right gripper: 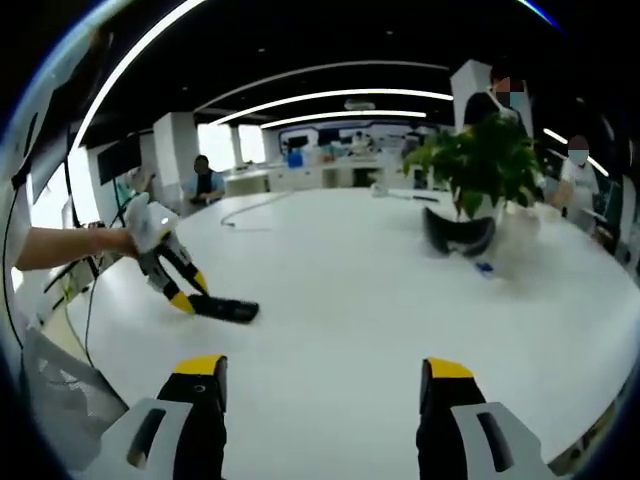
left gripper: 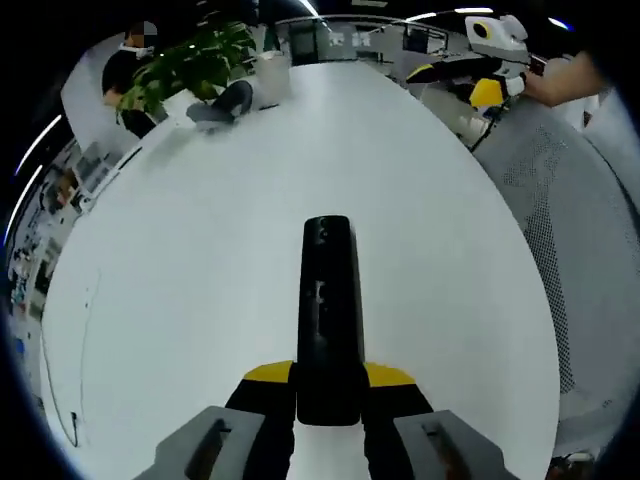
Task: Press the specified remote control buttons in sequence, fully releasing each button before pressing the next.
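Yellow-tipped jaws of the left gripper (left gripper: 328, 385) close on the near end of the black remote (left gripper: 328, 320), which lies flat on the white table (left gripper: 200, 260), its length running away from the camera. From the right gripper view, the left gripper (right gripper: 185, 300) pins the remote (right gripper: 225, 309) well off to the side. Right gripper (right gripper: 325, 385) hangs wide open and empty above the table, far from the remote. No button appears pressed; the pressing sequence seems wholly ahead. A plant (right gripper: 480, 160) stands beyond.
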`<act>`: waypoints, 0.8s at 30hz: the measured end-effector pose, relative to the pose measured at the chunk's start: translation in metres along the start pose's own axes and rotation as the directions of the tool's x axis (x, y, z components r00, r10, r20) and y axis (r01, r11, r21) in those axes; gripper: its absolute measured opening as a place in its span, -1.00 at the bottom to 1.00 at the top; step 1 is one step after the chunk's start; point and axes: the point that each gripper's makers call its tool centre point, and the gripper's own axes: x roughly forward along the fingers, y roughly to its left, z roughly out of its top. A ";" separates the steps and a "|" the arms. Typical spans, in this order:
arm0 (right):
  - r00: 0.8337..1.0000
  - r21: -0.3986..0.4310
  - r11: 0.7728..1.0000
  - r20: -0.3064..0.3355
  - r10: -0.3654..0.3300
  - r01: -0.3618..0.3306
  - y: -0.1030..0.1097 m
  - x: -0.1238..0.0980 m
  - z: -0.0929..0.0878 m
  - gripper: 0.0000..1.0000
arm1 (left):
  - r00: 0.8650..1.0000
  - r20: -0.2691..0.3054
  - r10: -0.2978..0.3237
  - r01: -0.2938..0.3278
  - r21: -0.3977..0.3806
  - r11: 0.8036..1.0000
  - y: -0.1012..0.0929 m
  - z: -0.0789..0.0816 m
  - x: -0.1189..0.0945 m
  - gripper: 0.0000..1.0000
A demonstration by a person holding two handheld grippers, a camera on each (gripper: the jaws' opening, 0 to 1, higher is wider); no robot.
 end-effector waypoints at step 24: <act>0.998 -0.020 1.000 -0.056 0.010 -0.011 0.004 0.004 -0.009 0.55 | 0.991 -0.134 0.020 -0.008 0.093 0.996 -0.064 0.003 0.001 -0.55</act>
